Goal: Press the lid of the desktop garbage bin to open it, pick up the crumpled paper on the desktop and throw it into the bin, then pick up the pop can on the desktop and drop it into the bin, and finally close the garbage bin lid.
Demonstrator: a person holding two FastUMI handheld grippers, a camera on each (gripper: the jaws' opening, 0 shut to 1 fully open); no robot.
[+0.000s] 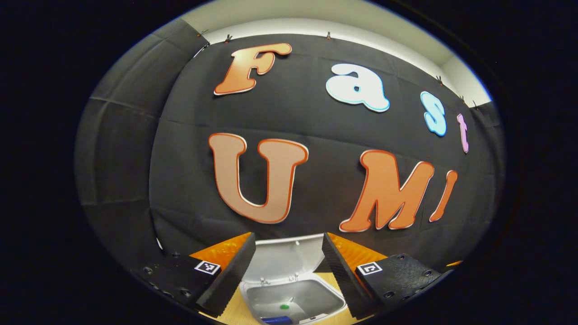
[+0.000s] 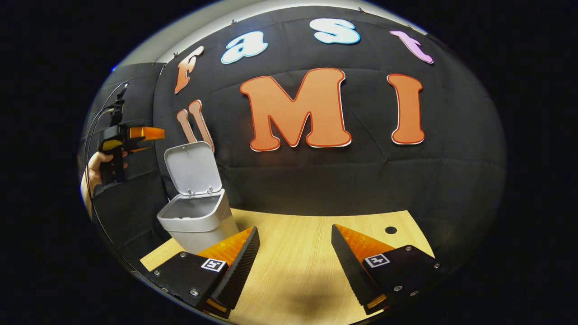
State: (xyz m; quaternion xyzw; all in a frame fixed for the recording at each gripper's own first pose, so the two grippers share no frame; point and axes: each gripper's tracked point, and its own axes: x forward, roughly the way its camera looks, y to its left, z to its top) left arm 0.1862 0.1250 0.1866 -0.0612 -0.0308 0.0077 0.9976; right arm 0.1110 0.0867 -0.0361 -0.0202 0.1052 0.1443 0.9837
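Note:
The grey desktop bin [image 1: 316,284] stands with its lid [image 1: 282,259] swung up and back. Inside it, at the bottom, lie a blue thing [image 1: 276,319] and a small green spot [image 1: 284,307]. My left gripper [image 1: 289,235] hangs open right above the bin's mouth, nothing between its fingers. In the right gripper view the bin [image 2: 198,221] is at the left on the wooden table [image 2: 293,271], its lid [image 2: 192,168] upright, and the left gripper [image 2: 146,133] hovers above and left of it in a hand [image 2: 92,171]. My right gripper [image 2: 295,229] is open and holds nothing over the tabletop.
A small dark hole [image 2: 390,229] sits in the tabletop at the far right. The black cloth wall rises directly behind the bin and the table's back edge. Cables run up from the left gripper.

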